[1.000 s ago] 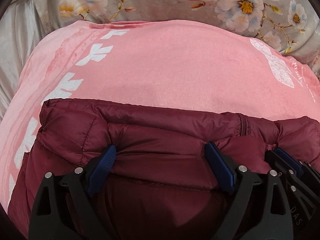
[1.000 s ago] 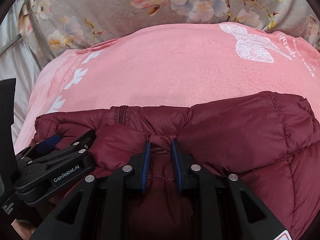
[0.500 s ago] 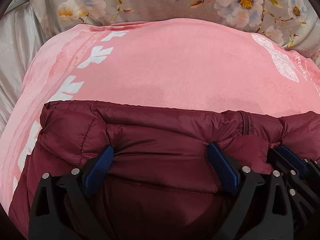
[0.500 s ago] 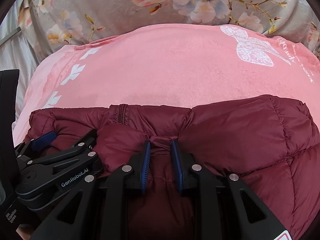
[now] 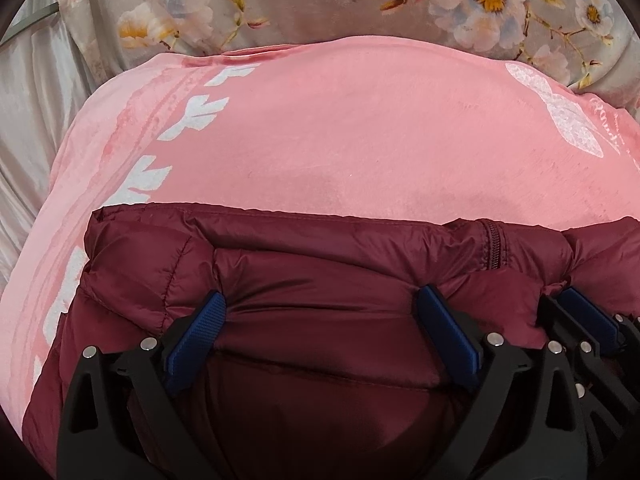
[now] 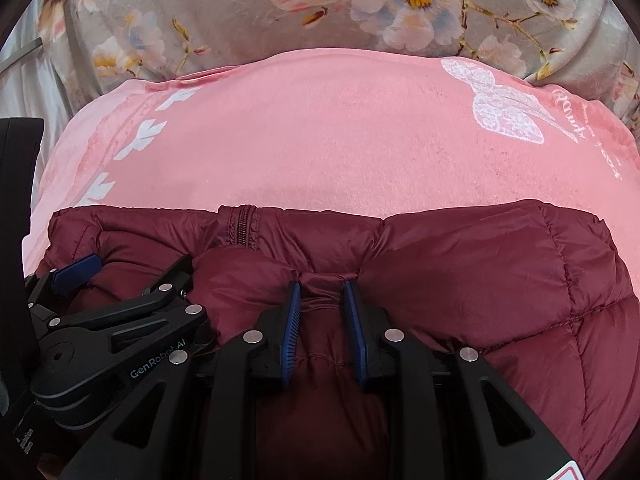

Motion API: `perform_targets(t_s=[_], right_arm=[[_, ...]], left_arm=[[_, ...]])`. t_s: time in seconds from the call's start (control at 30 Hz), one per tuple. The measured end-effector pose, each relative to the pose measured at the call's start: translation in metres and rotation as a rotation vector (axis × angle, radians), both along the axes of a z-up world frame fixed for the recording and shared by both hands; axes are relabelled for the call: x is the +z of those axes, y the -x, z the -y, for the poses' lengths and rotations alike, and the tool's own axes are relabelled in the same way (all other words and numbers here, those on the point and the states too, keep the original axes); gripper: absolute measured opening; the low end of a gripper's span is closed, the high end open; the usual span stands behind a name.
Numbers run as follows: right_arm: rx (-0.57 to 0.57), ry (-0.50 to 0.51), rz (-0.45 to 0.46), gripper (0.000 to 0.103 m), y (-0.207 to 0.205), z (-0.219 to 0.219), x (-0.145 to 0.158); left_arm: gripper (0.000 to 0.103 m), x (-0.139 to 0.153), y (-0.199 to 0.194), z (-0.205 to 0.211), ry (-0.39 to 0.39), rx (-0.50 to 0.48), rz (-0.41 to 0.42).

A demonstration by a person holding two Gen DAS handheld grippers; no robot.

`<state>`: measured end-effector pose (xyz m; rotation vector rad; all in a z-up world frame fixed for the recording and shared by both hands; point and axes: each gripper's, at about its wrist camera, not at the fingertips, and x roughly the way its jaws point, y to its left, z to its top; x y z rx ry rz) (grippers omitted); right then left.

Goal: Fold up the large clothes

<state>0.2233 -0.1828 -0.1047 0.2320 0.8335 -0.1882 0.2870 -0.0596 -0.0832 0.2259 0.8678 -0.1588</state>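
While the right tool (image 6: pixel 322 292) is pinching the maroon jacket (image 6: pixel 460 264), the spread-apart left tool (image 5: pixel 320 312) is sitting just left, the folded edge running crosswise ahead.

The light is soft and even, and quite bright. There are no hard shadows, only a faint pale sheen in the middle of the pink blanket (image 5: pixel 360 140). The dark red jacket (image 5: pixel 320 264) shines a little on its puffy folds. Both pictures bend a lot at the sides (like looking through a round glass ball), and the corners go black. The middle is sharp. The flowered cloth (image 6: pixel 240 8) at the top looks a bit soft and stretched.
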Motion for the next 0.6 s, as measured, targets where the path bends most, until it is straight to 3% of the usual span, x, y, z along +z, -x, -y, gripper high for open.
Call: perform_targets(t_s=[0.6], right_arm=[[-0.008, 0.001, -0.001, 0.023, -0.0024, 0.0013, -0.0001]], left_arm=[[0.098, -0.0016, -0.0028, 0.0044, -0.038, 0.024, 0.006]])
